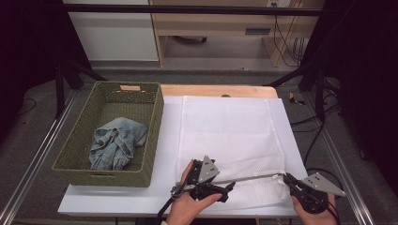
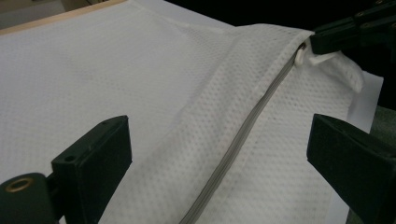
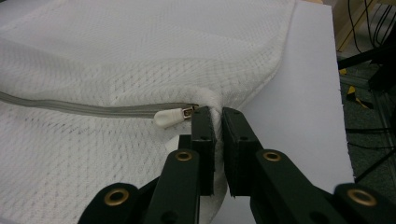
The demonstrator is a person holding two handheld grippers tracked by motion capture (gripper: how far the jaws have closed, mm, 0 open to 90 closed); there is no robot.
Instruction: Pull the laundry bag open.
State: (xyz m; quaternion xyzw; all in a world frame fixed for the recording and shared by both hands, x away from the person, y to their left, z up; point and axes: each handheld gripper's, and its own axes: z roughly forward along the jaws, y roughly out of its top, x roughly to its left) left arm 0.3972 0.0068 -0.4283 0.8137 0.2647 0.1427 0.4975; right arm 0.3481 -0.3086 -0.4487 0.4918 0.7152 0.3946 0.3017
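Note:
A white mesh laundry bag (image 1: pixel 230 136) lies flat on the white board, its grey zipper (image 1: pixel 253 178) running along the near edge. My right gripper (image 1: pixel 286 178) is shut on the bag's near right corner (image 3: pixel 218 116), just beyond the white zipper pull (image 3: pixel 168 117). My left gripper (image 1: pixel 223 183) is at the near left part of the bag and points along the zipper. Its jaws stand wide open over the mesh (image 2: pixel 219 140), with the closed zipper (image 2: pixel 243 135) running between them. Farther along the zipper, the right gripper (image 2: pixel 327 39) holds the corner by the pull (image 2: pixel 301 55).
A woven green basket (image 1: pixel 155 126) stands left of the bag with crumpled blue jeans (image 1: pixel 115 143) inside. The white board (image 1: pixel 169 140) covers a wooden table (image 1: pixel 216 90). Dark frame rails run along both sides, and cables lie on the floor at right.

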